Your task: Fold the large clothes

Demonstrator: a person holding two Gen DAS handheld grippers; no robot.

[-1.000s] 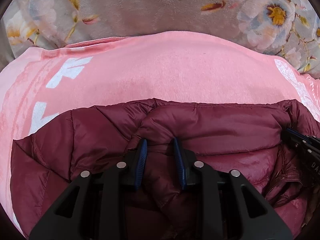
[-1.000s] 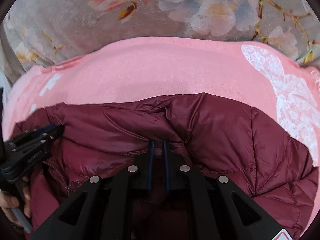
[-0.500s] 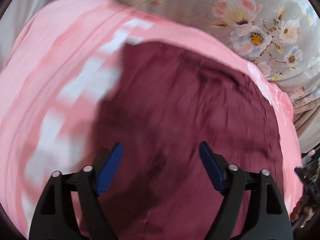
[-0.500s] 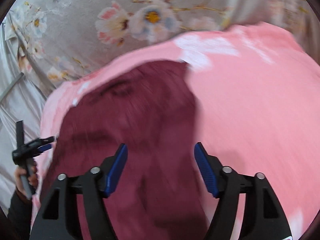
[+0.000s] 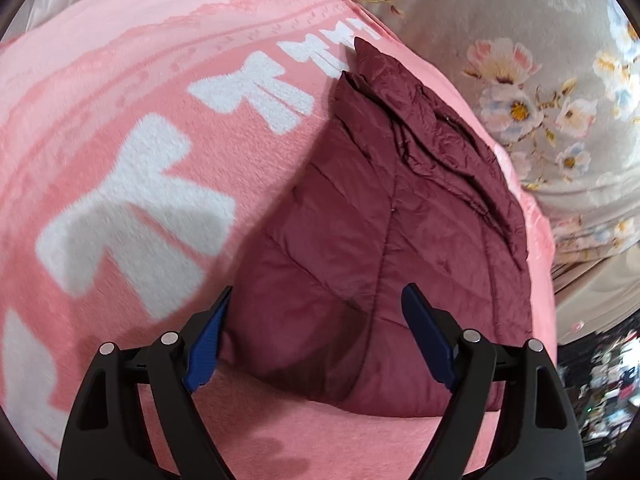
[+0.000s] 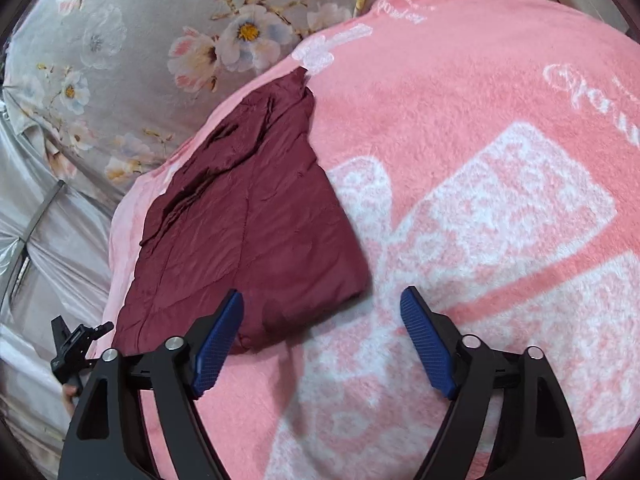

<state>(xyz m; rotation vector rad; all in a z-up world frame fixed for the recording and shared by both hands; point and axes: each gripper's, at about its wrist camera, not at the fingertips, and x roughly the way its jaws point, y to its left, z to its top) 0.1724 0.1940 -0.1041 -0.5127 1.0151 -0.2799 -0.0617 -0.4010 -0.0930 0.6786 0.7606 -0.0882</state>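
A maroon puffer jacket (image 5: 380, 220) lies folded into a long flat bundle on a pink blanket (image 5: 120, 120). My left gripper (image 5: 316, 300) hovers open above the jacket's near end, its blue pads wide apart and touching nothing. In the right wrist view the jacket (image 6: 248, 232) stretches away on the left. My right gripper (image 6: 321, 294) hangs over the blanket (image 6: 480, 160) beside the jacket's near corner; its jaws are opening and hold nothing. The left gripper (image 6: 76, 344) shows small at that view's left edge, held by a hand.
A grey floral sheet (image 5: 540, 80) lies beyond the blanket's far edge, also as floral sheet (image 6: 120, 40). Silvery fabric (image 6: 40, 240) hangs past the bed's left side. Blurred clutter (image 5: 600, 360) sits off the bed at the right.
Both grippers let go of the jacket's fold, opened wide and swung apart to its two ends. The jacket now lies flat and folded, seen lengthwise.
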